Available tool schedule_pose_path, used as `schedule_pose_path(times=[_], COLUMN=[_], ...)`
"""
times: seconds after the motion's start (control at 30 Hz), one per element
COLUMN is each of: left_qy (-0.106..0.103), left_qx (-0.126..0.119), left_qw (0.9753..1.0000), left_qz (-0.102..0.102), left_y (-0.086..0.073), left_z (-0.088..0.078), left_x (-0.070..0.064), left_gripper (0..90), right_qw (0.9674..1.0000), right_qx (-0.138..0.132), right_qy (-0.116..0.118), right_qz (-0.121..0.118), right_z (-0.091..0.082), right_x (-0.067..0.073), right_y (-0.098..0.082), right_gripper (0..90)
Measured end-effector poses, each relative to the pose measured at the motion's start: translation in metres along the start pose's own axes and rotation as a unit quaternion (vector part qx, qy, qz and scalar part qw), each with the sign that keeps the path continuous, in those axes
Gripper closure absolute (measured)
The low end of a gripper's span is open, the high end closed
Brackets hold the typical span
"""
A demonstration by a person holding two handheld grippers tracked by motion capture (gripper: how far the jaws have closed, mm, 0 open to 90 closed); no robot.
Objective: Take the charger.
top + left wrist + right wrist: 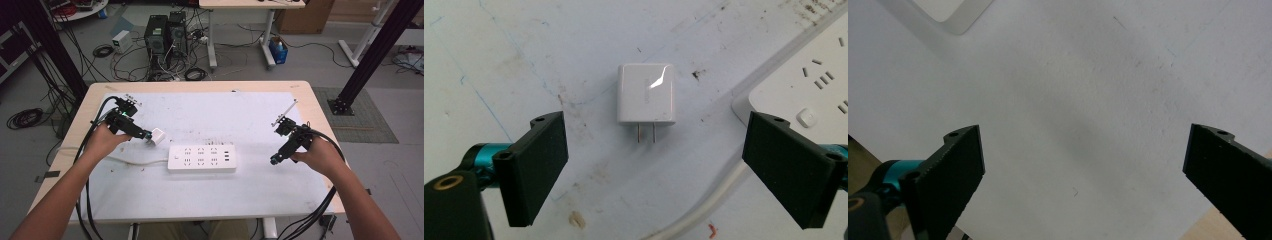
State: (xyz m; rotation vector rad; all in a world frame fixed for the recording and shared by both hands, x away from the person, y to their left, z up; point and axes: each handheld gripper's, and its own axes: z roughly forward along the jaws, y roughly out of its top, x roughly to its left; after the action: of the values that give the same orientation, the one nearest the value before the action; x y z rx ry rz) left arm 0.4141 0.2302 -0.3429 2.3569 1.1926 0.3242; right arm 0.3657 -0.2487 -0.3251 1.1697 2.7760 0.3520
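Observation:
A small white plug adapter (646,94) with two metal prongs lies flat on the white mat, prongs pointing toward my left gripper (654,175). That gripper is open, its jaws wide apart on either side, just short of the adapter. In the high view the adapter (158,136) sits at the tip of my left gripper (146,135), just left of a white power strip (202,158). My right gripper (274,160) hovers over the mat to the right of the strip, open with nothing between its jaws (1083,175).
The power strip's white cable (135,161) runs left across the mat under my left hand. A corner of the strip (950,12) lies at the top left of the right gripper view. The wooden table edge (320,120) borders the mat.

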Motion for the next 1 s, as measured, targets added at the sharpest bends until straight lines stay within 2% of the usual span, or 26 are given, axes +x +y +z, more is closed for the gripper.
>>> schedule_pose_path(times=[0.17,0.27,0.43,0.5,0.77,1.0], left_qy=[-0.004,0.007,0.000,-0.001,0.000,-0.002], left_qx=[0.007,0.008,0.008,0.017,0.023,0.032], left_qw=[1.0000,0.9998,0.9999,0.9997,0.9997,0.9993], left_qz=[0.005,0.019,0.013,0.016,-0.005,-0.018], left_y=[0.001,0.004,0.004,0.004,0.000,-0.003], left_z=[0.007,0.020,0.038,0.045,0.070,0.082], left_x=[-0.001,-0.004,-0.005,-0.004,0.001,0.004], left_gripper=[11.2,11.2,11.3,11.3,11.3,13.0], right_qw=[1.0000,1.0000,1.0000,1.0000,1.0000,1.0000], right_qx=[-0.001,0.000,0.002,0.002,0.004,0.002], right_qy=[-0.001,0.000,0.002,0.004,0.005,0.006], right_qz=[0.000,-0.002,-0.001,-0.001,0.001,0.004], right_z=[0.000,0.002,0.005,0.005,0.007,0.006], right_x=[-0.001,-0.001,0.000,0.000,0.000,-0.002], right_y=[0.000,0.001,0.002,0.002,0.003,0.000], right_gripper=[2.4,2.4,2.4,2.4,2.4,2.4])
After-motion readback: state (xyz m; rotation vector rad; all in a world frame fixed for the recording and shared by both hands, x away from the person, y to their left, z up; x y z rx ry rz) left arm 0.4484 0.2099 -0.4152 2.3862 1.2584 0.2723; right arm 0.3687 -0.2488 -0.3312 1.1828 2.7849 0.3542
